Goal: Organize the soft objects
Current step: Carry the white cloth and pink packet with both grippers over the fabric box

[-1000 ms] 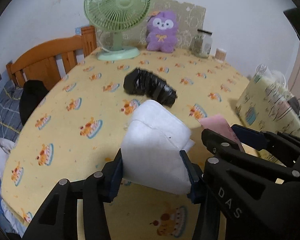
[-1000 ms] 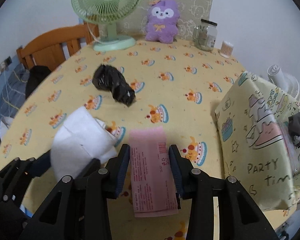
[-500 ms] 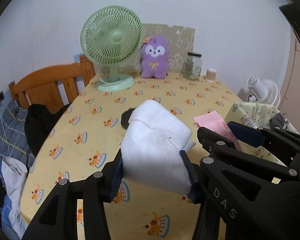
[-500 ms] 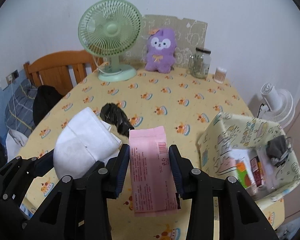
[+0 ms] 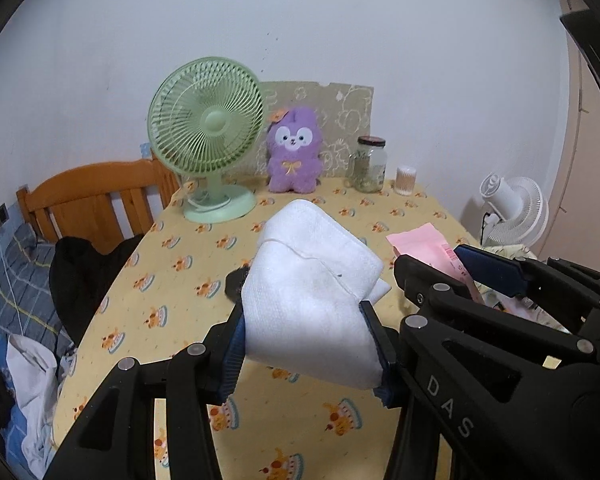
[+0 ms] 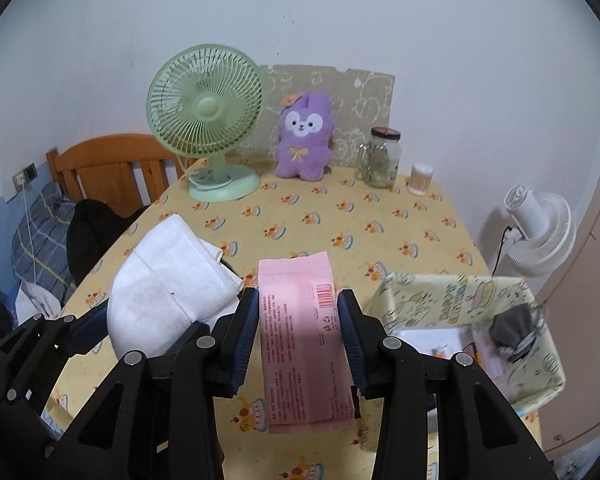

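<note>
My left gripper [image 5: 306,344] is shut on a folded white cloth [image 5: 312,288], held up above the yellow table [image 5: 188,264]. My right gripper [image 6: 298,332] is shut on a flat pink packet [image 6: 300,340], also lifted off the table. In the right wrist view the white cloth [image 6: 160,292] shows at the left beside the packet. In the left wrist view the pink packet [image 5: 424,246] and the right gripper's dark frame show at the right. A black bundle [image 5: 236,280] lies on the table, mostly hidden behind the cloth. A yellow patterned fabric bin [image 6: 468,304] stands at the right with items inside.
At the table's far edge stand a green desk fan [image 6: 206,120], a purple plush toy [image 6: 306,136], a glass jar [image 6: 380,158] and a small cotton-swab tub [image 6: 420,178]. A wooden chair [image 6: 100,168] with dark clothing is left. A white floor fan [image 6: 540,232] is right.
Both grippers have risen with the cloth and the packet held; the table and its objects now look farther and lower. The bin's inside has come into view.
</note>
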`<state>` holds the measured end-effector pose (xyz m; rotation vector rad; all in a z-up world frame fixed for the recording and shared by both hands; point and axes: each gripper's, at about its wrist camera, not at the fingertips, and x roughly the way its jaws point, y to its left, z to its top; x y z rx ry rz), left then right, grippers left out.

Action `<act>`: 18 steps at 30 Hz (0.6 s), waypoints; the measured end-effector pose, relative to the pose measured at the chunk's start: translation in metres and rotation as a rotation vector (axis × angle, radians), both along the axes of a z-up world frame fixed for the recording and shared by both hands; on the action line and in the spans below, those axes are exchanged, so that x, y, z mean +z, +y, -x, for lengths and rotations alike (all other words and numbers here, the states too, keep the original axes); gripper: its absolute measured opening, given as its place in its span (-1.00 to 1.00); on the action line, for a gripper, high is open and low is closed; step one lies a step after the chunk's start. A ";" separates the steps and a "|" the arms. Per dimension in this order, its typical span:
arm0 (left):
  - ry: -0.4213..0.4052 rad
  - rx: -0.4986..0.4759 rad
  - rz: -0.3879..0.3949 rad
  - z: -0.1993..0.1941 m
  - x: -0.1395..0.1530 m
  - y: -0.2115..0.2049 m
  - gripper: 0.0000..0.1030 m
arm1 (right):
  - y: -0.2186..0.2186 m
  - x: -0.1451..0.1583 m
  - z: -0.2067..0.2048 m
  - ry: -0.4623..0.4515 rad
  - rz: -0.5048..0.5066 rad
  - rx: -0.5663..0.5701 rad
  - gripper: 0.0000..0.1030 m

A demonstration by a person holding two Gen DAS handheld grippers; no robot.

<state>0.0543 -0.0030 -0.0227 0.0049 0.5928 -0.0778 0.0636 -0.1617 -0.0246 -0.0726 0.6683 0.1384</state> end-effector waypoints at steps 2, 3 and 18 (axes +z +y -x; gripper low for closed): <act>-0.012 -0.002 -0.009 0.000 0.007 -0.006 0.03 | -0.006 0.006 0.000 -0.011 -0.011 -0.007 -0.15; -0.017 -0.006 -0.011 -0.001 0.009 -0.008 0.03 | -0.009 0.009 0.000 -0.015 -0.020 -0.011 -0.15; -0.050 -0.048 -0.026 -0.016 0.030 -0.053 0.03 | -0.060 0.032 -0.012 -0.064 -0.032 -0.046 -0.15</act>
